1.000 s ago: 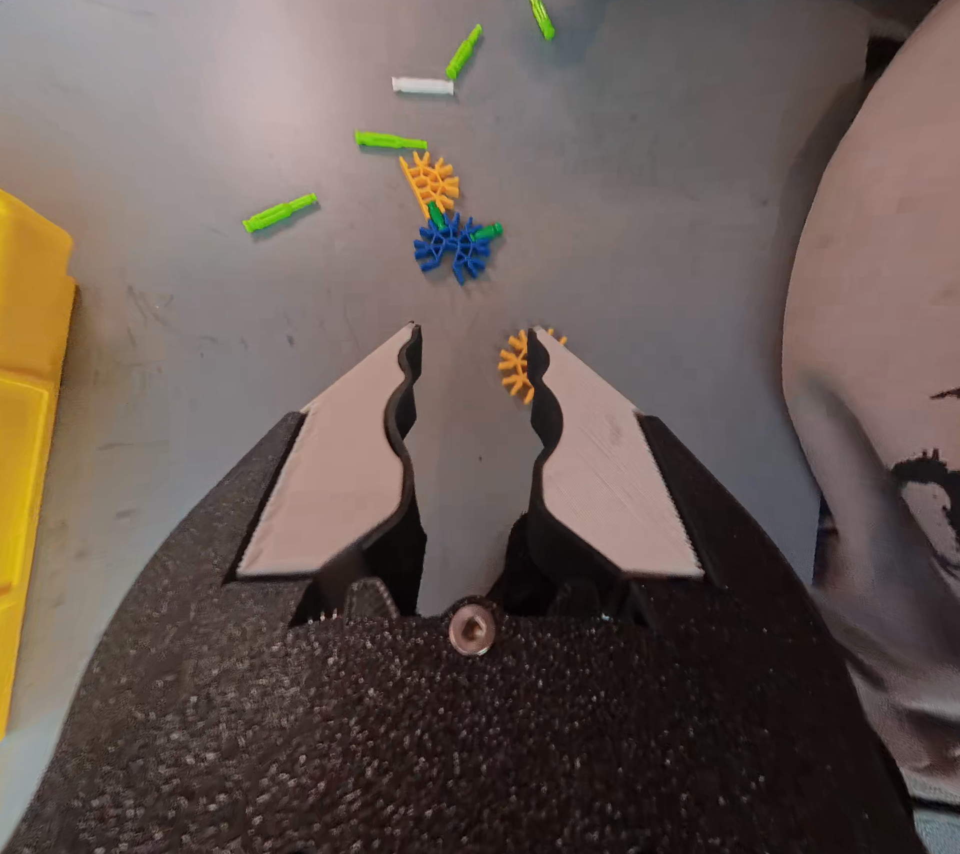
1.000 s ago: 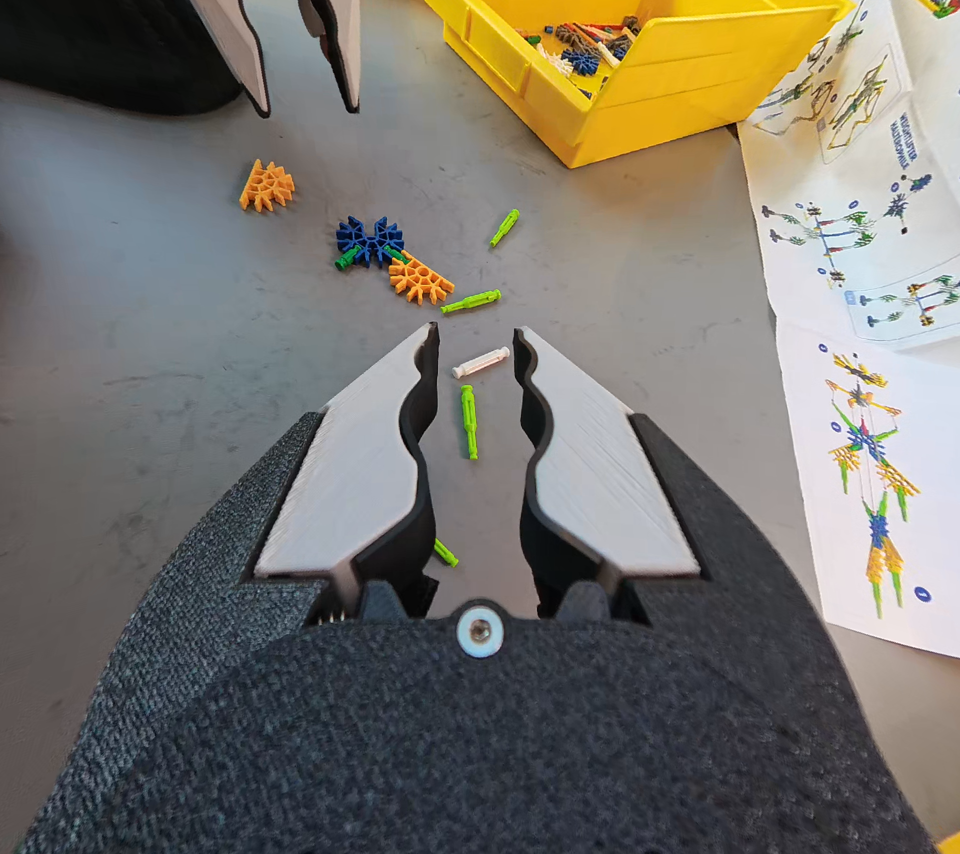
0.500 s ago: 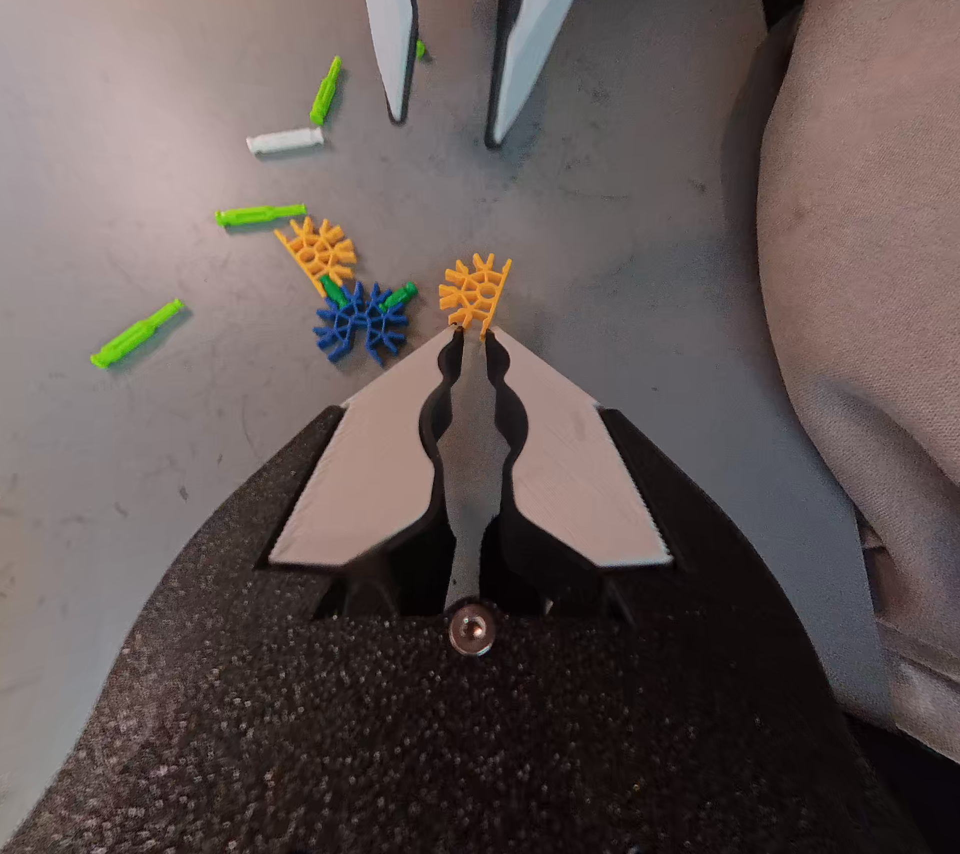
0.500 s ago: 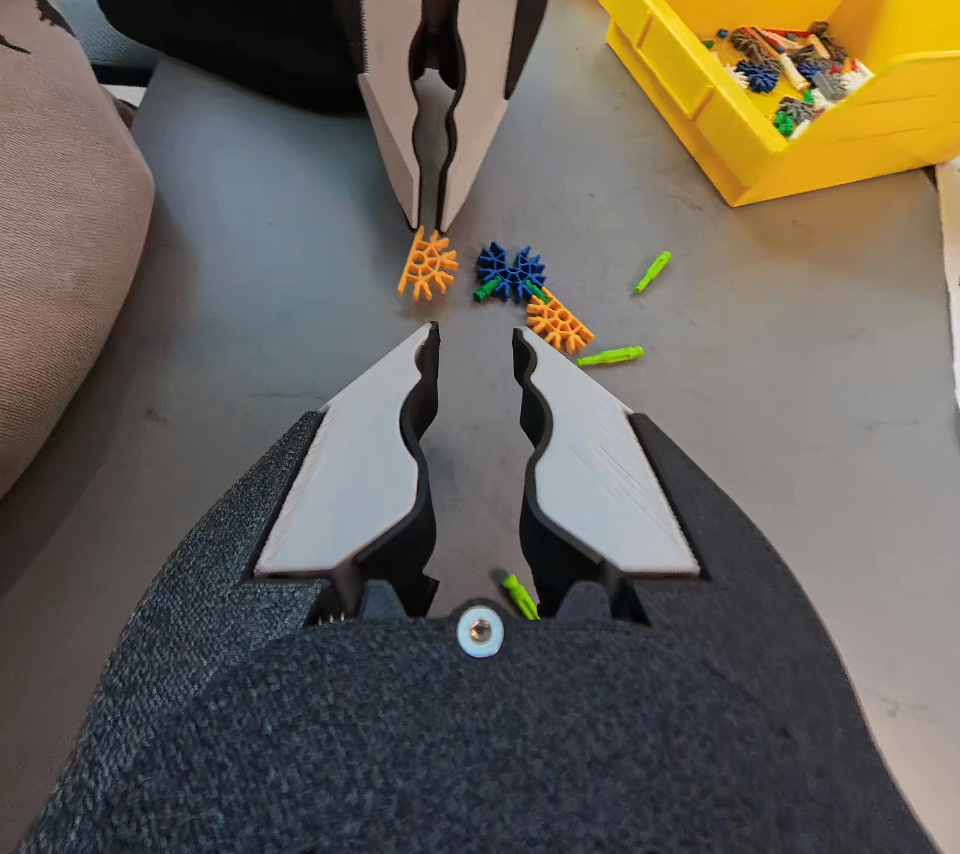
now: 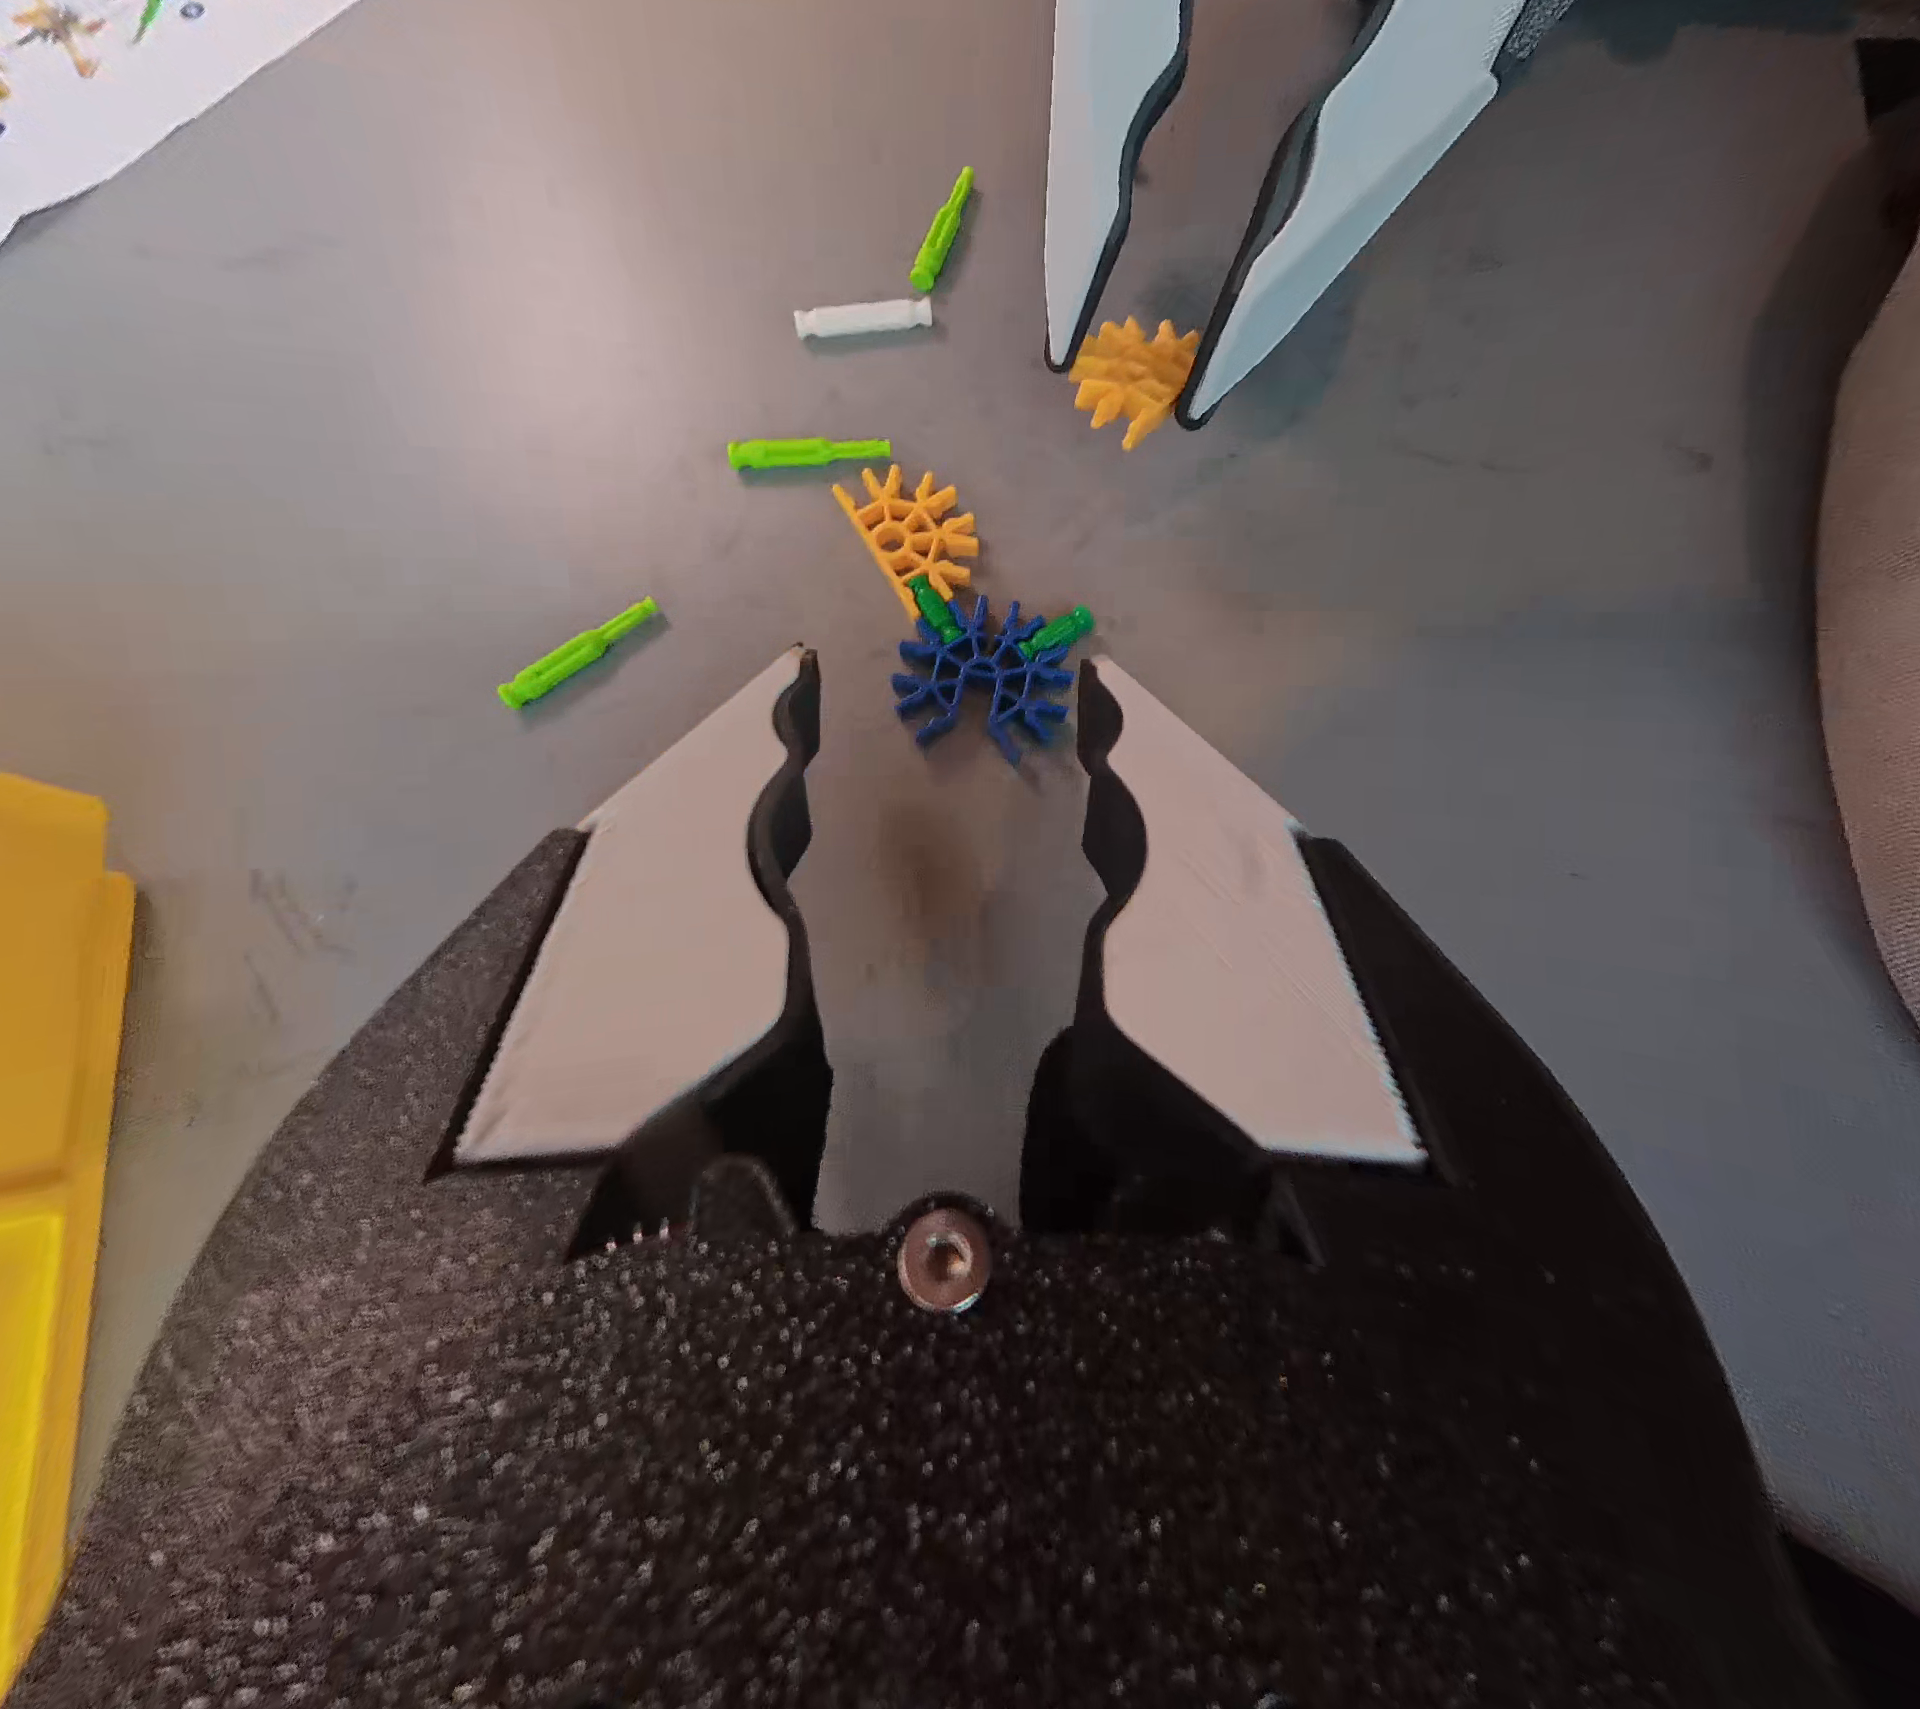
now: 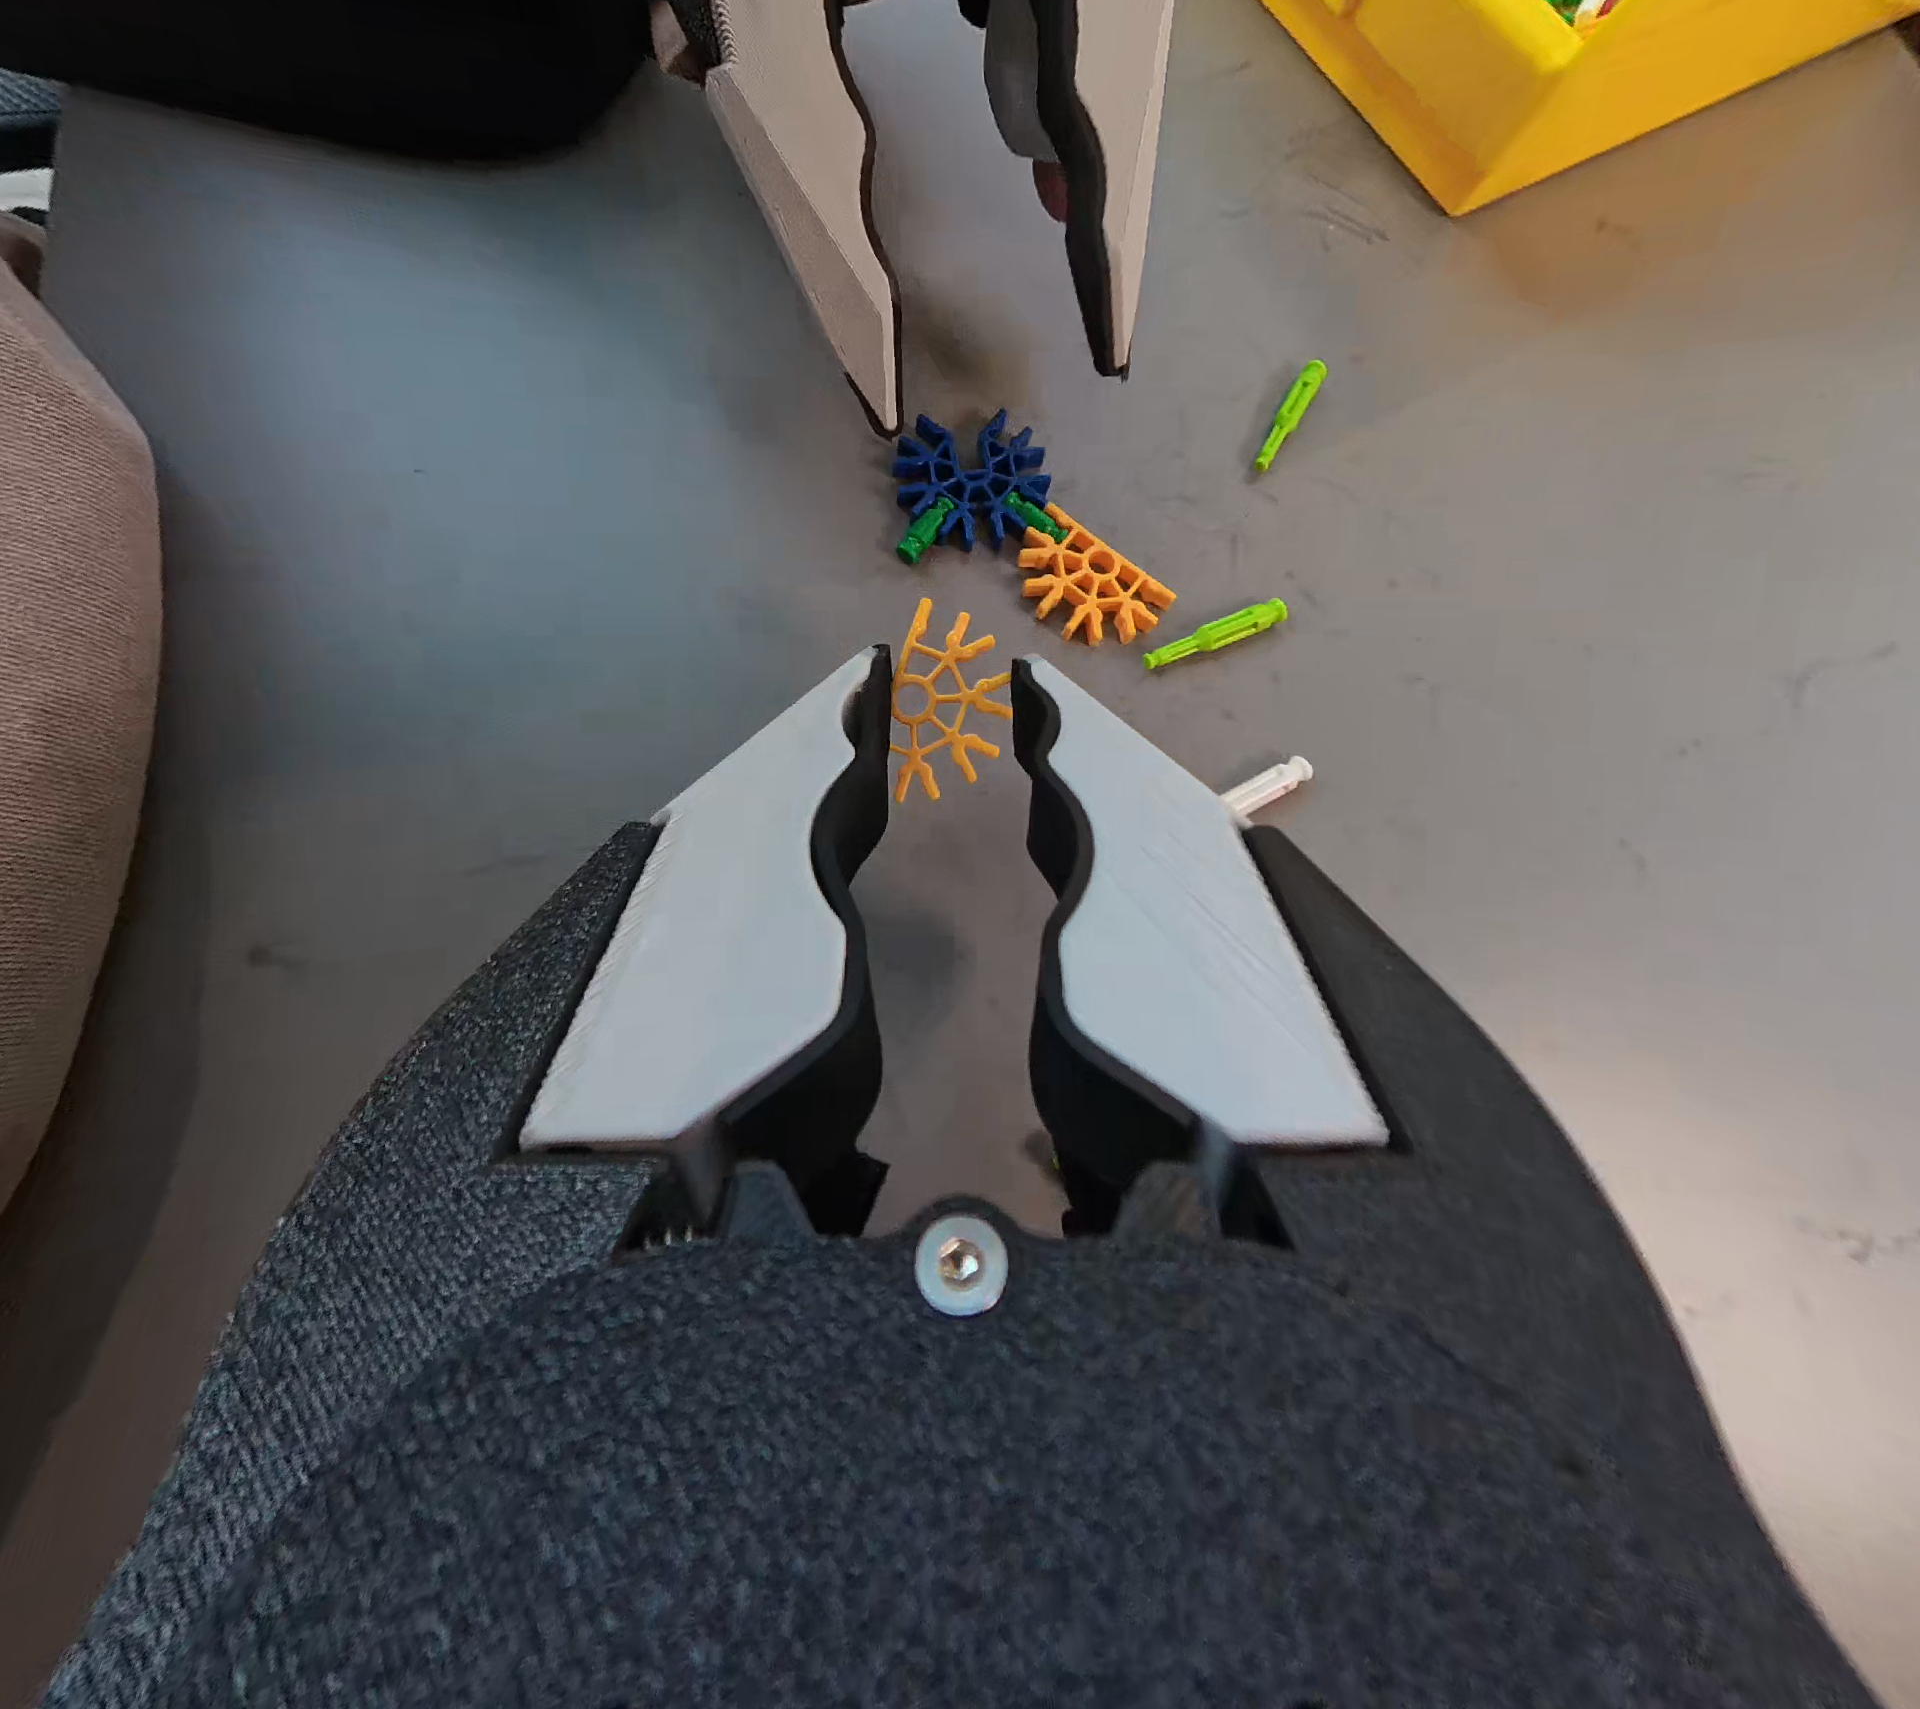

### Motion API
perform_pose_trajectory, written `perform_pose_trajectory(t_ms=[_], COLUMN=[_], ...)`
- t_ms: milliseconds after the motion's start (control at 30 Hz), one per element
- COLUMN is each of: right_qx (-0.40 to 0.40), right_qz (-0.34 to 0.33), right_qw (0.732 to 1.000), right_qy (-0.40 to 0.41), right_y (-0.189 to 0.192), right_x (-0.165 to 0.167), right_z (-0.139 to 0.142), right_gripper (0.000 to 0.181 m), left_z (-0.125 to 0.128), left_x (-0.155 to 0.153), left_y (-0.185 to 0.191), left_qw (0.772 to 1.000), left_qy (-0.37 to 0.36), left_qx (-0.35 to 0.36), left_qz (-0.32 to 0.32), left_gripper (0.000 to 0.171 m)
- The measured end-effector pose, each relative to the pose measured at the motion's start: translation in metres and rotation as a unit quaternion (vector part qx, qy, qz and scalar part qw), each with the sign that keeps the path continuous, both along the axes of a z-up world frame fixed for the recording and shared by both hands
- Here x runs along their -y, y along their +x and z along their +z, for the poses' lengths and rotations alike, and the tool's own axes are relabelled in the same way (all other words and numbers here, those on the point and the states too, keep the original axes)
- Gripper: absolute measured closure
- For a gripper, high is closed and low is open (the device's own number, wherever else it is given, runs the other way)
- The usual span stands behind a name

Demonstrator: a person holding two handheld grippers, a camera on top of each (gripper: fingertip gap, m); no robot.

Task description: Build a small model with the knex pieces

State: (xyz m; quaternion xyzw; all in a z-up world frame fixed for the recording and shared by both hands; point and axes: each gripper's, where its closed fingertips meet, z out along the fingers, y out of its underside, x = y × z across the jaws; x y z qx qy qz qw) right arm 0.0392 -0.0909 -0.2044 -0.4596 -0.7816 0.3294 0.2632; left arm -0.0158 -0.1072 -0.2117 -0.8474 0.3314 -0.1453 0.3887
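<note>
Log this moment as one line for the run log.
left claw: open, at blue connector | right claw: closed on orange connector | loose green rods nearby

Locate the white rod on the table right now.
In the left wrist view, the white rod lies left of the right gripper, beside a light green rod.

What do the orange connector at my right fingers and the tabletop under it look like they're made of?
Orange connector: likely moulded plastic, going by its uniform colour, thin spokes and slight sheen. Tabletop: smooth grey matte surface with scuffs and soft reflections; perhaps laminate or painted metal, cannot tell which.
</note>
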Motion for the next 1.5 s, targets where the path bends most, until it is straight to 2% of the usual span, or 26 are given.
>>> perform_pose_trajectory(t_ms=[167,367,500,667,833,967,1300,1433,1500], right_qx=[0.031,0.061,0.071,0.081,0.105,0.132,0.153,0.14,0.139], right_qz=[-0.022,-0.04,-0.03,0.023,0.112,0.148,0.176,0.172,0.168], right_qw=[0.999,0.997,0.997,0.996,0.985,0.976,0.968,0.972,0.974], right_qy=[-0.014,-0.024,0.001,0.044,0.074,0.089,0.096,0.072,0.056], right_y=[0.0,0.006,0.007,0.006,0.002,0.001,0.0,0.0,0.001], right_x=[0.002,0.011,0.012,0.005,0.002,-0.001,0.002,0.002,0.003], right_z=[-0.01,-0.016,-0.02,-0.011,-0.016,-0.022,-0.026,-0.014,-0.008], right_gripper=[0.161,0.16,0.161,0.16,0.16,0.16,0.158,0.154,0.161], left_z=[-0.016,-0.016,-0.019,-0.019,-0.019,-0.019,-0.019,-0.019,-0.019], left_x=[0.008,0.025,0.022,0.017,0.011,0.01,0.01,0.01,0.01], left_y=[0.009,0.033,0.034,0.03,0.029,0.031,0.031,0.031,0.031], left_qw=[0.999,0.998,0.999,0.999,1.0,0.999,0.999,0.999,0.999], left_qy=[-0.03,-0.038,-0.028,-0.028,-0.016,-0.013,-0.009,-0.006,-0.006], left_qx=[-0.001,0.012,0.004,0.008,-0.004,-0.002,-0.001,-0.002,-0.002], left_qz=[-0.016,-0.05,-0.04,-0.024,-0.022,-0.029,-0.037,-0.037,-0.038], left_gripper=[0.125,0.127,0.131,0.133,0.152,0.156,0.156,0.156,0.156])
